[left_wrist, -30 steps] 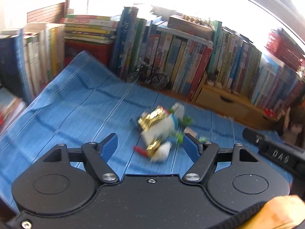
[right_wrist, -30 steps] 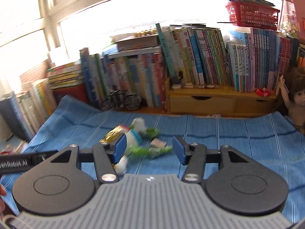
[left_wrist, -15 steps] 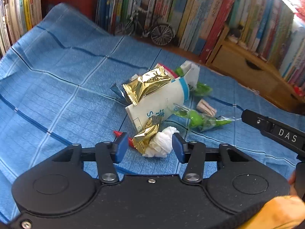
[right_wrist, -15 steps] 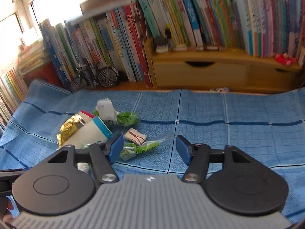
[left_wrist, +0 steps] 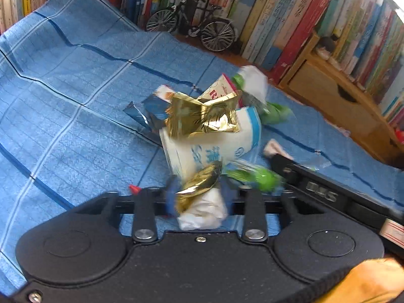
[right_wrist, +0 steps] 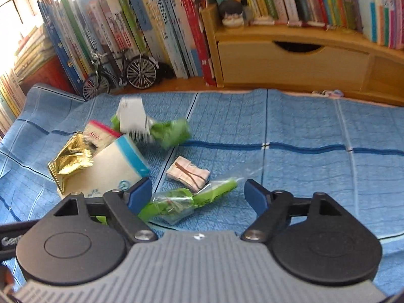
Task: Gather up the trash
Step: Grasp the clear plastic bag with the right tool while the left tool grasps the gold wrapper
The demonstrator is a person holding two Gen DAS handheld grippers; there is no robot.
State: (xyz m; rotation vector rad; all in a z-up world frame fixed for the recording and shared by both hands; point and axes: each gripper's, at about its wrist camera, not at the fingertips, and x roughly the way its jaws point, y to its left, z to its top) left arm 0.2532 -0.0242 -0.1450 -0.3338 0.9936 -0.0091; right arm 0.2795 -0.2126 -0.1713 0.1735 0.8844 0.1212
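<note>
The left hand-held gripper (left_wrist: 199,199) pinches a crumpled white tissue wad (left_wrist: 202,213) with a small gold foil wrapper (left_wrist: 200,184) between its blue pads. The right hand-held gripper (right_wrist: 199,194) is spread wide around a clear-and-green plastic wrapper (right_wrist: 181,203). Beyond them, on the blue checked cloth (right_wrist: 303,126), lie a white-and-blue paper cup (left_wrist: 214,149) on its side and a crinkled gold foil bag (left_wrist: 202,116).
</note>
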